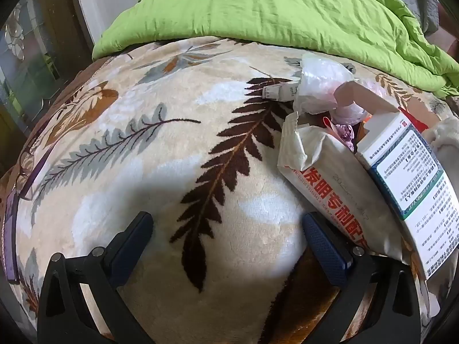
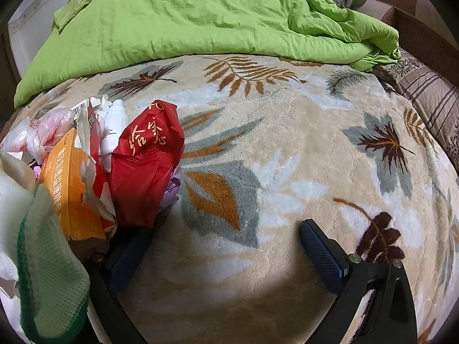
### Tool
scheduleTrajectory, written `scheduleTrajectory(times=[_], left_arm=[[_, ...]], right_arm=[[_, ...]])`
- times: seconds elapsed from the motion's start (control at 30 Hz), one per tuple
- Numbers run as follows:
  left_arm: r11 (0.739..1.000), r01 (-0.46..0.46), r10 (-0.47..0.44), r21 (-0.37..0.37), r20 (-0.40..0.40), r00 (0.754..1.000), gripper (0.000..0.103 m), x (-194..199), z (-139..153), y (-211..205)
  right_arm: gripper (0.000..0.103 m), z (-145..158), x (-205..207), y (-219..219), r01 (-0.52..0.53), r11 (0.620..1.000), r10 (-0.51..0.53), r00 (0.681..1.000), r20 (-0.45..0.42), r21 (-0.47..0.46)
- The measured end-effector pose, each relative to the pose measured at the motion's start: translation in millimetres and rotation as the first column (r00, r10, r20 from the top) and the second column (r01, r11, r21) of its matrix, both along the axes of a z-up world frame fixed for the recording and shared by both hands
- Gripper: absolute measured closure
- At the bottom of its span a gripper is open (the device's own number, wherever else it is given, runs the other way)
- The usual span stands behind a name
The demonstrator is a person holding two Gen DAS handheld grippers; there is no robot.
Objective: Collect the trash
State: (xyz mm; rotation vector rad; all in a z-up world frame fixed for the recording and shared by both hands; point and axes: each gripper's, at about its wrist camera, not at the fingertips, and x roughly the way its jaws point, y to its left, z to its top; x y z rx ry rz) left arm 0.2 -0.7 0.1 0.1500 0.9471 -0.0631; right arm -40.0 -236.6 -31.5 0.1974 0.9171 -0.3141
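Observation:
A pile of trash lies on a leaf-patterned blanket (image 1: pixel 172 172). In the left wrist view it sits at the right: a torn paper packet with red lettering (image 1: pixel 330 189), a white medicine box (image 1: pixel 413 177), a crumpled clear plastic bag (image 1: pixel 321 86) and a small carton (image 1: pixel 279 91). My left gripper (image 1: pixel 228 229) is open and empty, its right finger beside the packet. In the right wrist view the pile is at the left: a red plastic bag (image 2: pixel 146 163), an orange torn box (image 2: pixel 68 189), a white bottle (image 2: pixel 113 126). My right gripper (image 2: pixel 226 243) is open and empty.
A green quilt (image 1: pixel 258 8) is bunched along the far side of the bed. A green and white knitted cloth (image 2: pixel 48 272) hangs at the lower left of the right wrist view. Eyeglasses (image 1: pixel 25 169) lie at the blanket's left edge. A striped pillow (image 2: pixel 427 94) lies at the right.

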Motion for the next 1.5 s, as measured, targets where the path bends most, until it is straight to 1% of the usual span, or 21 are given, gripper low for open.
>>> scheduleTrajectory(times=[0.07,0.17,0.3,0.4,0.5,0.57,0.6,0.67,0.77,0.9,0.97,1.0,1.03,1.1,1.17,1.27,1.4,1.5], left_arm=[[1.0,-0.002,0.002,0.008,-0.009,1.0,0.0,0.7,0.4,-1.1],[1.0,-0.002,0.002,0.003,-0.03,1.0,0.0,6.7,0.8,11.4],[1.0,-0.001,0.001,0.002,-0.022,1.0,0.0,-1.0,0.9,10.0],[1.0,0.002,-0.002,0.004,-0.017,1.0,0.0,-3.5,2.3,13.0],[1.0,-0.004,0.004,0.023,-0.015,1.0,0.0,-1.6,4.0,-0.9],[1.0,-0.001,0.001,0.015,-0.009,1.0,0.0,-3.6,8.0,-3.8],[1.0,-0.001,0.001,0.012,0.004,1.0,0.0,-5.9,10.8,-4.1],[1.0,0.001,-0.001,0.015,0.043,0.999,0.0,-12.2,17.6,-4.3],[1.0,0.002,-0.003,0.011,0.106,0.994,0.0,-23.4,29.3,-0.3],[1.0,0.007,-0.004,-0.017,0.165,0.986,0.0,-41.7,44.4,6.2],[1.0,0.006,-0.003,-0.019,0.193,0.981,0.0,-48.1,51.5,7.5],[1.0,0.01,-0.006,-0.018,0.207,0.978,0.0,-52.9,55.1,7.5],[1.0,0.011,-0.007,-0.017,0.215,0.977,0.0,-57.5,57.6,7.8],[1.0,0.013,-0.009,-0.017,0.238,0.971,0.0,-70.3,63.6,8.9],[1.0,0.023,-0.022,0.002,0.274,0.962,0.0,-90.8,70.8,8.9],[0.999,0.053,-0.048,-0.007,0.312,0.949,0.0,-122.7,82.1,12.6],[0.995,0.099,-0.09,-0.004,0.361,0.928,0.0,-168.5,90.5,19.9],[0.995,0.101,-0.083,-0.023,0.399,0.913,0.0,-191.8,90.9,26.0]], right_arm=[[0.0,0.0,0.0,0.0,0.0,1.0,0.0,1.0,-0.001,0.0],[0.0,0.0,0.0,0.0,0.0,1.0,0.0,1.0,-0.001,0.001],[0.0,-0.1,-0.1,-0.1,0.003,1.0,-0.003,1.0,0.002,0.001],[0.0,-0.1,2.7,0.9,-0.001,1.0,0.0,1.0,-0.014,-0.008],[0.0,3.8,2.0,4.6,-0.001,1.0,0.001,1.0,-0.022,-0.024],[0.0,4.6,1.0,-2.3,-0.04,0.999,0.041,0.999,-0.033,0.02],[0.0,6.5,0.1,-4.8,-0.067,0.997,0.069,0.996,-0.047,0.041],[0.0,10.7,-6.2,-8.4,-0.088,0.995,0.091,0.994,-0.058,0.055],[0.0,26.8,-27.2,-12.5,-0.086,0.993,0.088,0.996,-0.024,0.083],[0.0,54.2,-54.6,-12.5,-0.108,0.991,0.107,0.994,0.012,0.083],[0.0,69.0,-73.0,-6.1,-0.138,0.988,0.135,0.99,0.05,0.069],[0.0,78.1,-86.8,0.2,-0.145,0.989,0.142,0.987,0.075,0.038],[0.0,84.0,-94.7,4.0,-0.144,0.989,0.142,0.985,0.094,0.016],[0.0,102.3,-121.2,14.3,-0.133,0.991,0.136,0.975,0.176,-0.027],[0.0,112.2,-139.3,22.2,-0.128,0.991,0.134,0.967,0.217,-0.04],[0.0,117.3,-170.9,33.8,-0.133,0.989,0.145,0.949,0.279,-0.059],[0.0,118.1,-198.8,41.1,-0.161,0.985,0.173,0.929,0.326,-0.064],[0.0,121.3,-214.9,48.4,-0.184,0.979,0.204,0.905,0.373,-0.089]])
